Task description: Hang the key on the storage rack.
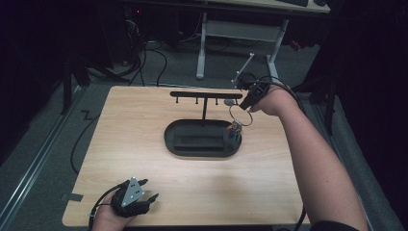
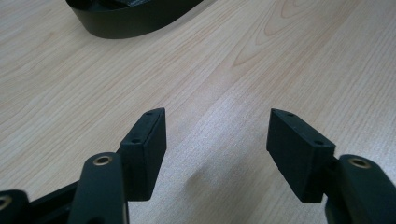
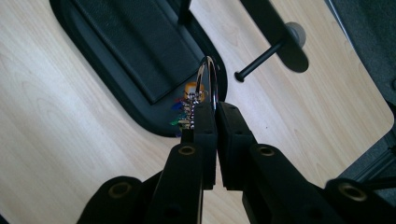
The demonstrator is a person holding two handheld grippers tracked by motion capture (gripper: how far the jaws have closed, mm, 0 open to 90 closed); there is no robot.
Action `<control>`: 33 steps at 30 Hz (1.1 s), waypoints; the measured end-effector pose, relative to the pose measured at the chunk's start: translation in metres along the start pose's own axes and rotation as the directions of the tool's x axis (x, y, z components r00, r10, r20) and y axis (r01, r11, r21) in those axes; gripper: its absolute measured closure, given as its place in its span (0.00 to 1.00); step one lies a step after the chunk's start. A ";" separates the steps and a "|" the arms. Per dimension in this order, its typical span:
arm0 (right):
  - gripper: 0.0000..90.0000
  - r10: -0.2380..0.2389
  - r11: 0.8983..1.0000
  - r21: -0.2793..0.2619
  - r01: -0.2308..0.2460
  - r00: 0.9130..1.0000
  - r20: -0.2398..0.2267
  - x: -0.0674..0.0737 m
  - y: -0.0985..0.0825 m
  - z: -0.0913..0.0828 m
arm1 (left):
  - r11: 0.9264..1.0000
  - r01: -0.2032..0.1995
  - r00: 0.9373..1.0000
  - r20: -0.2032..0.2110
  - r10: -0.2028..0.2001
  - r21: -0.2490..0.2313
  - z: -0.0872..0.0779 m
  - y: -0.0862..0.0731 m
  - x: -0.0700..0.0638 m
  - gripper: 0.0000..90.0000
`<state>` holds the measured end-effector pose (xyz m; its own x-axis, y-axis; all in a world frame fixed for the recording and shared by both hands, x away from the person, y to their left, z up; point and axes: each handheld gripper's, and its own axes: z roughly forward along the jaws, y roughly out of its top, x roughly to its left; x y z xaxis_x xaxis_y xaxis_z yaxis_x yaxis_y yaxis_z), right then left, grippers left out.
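High view: the right gripper (image 1: 248,102) holds a metal key ring (image 1: 240,115) with coloured tags above the right end of the black oval tray (image 1: 202,149), just beneath the hook rack (image 1: 206,95).

Left gripper view: the left gripper (image 2: 217,140) rests near the tray, jaws apart and empty.

Right gripper view: the jaws are clamped on the ring's edge; so thin a pinch could let the ring twist or slip before it reaches a peg (image 3: 261,59).
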<state>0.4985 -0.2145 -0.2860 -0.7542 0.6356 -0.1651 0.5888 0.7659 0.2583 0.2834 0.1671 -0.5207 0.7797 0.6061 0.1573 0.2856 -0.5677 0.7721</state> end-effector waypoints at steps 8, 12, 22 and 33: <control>0.97 0.026 1.000 -0.009 -0.026 1.000 0.004 -0.015 0.009 0.009 | 1.000 -0.002 1.000 -0.002 0.002 -0.001 -0.001 0.000 0.000 0.43; 0.97 0.048 0.999 -0.022 -0.048 0.999 0.005 -0.020 0.009 0.015 | 1.000 -0.004 1.000 -0.001 0.004 -0.001 -0.001 0.000 0.000 0.43; 0.97 0.057 0.998 0.004 -0.057 0.998 -0.013 -0.025 0.009 0.026 | 1.000 -0.004 1.000 0.004 0.004 0.001 0.000 0.000 0.000 0.43; 0.90 0.116 0.991 -0.066 -0.114 0.993 0.028 -0.027 0.011 0.022 | 1.000 -0.001 1.000 0.015 0.001 -0.004 0.001 0.001 0.000 0.43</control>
<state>0.5318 -0.2208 -0.3000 -0.6723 0.7226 -0.1606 0.6506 0.6803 0.3375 0.2839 0.1661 -0.5210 0.7881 0.5973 0.1486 0.2827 -0.5658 0.7746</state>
